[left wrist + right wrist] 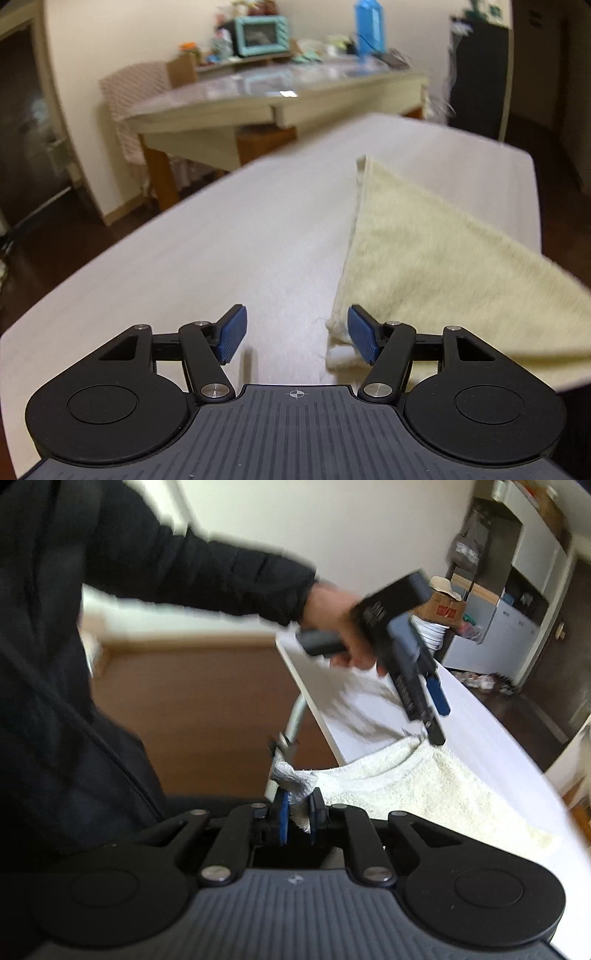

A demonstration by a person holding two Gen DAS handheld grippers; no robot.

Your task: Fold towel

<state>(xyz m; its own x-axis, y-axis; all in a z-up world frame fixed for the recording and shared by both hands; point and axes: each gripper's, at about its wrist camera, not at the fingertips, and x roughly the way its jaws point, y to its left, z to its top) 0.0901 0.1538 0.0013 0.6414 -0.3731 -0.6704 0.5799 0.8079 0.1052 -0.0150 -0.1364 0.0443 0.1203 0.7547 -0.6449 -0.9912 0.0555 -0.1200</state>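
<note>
- The left gripper point(293, 334) hangs low over the white table point(229, 236), its blue pads point(232, 334) spread well apart with nothing between them.
- The pale yellow towel point(436, 266) lies on the right part of the table in the left wrist view; its near corner sits just beside the right-hand pad, outside the gap, and whether it touches the pad cannot be told.
- In the right wrist view the left gripper point(437, 720) points steeply down at the table point(491, 738), its tip just above the towel's far edge.
- A hand point(340, 627) grips that tool from behind, wrist reaching out of a black sleeve point(207, 568) that stretches across from the upper left.
- The right gripper point(298, 821) is at the table's near edge, fingers nearly together and pinching a bunched corner of the towel point(424, 786), which sticks up between the pads.
- From that pinched corner the towel spreads to the right across the table.
- Behind, in the left wrist view, another table point(280, 107) carries a teal oven point(260, 33) and clutter, all blurred.
</note>
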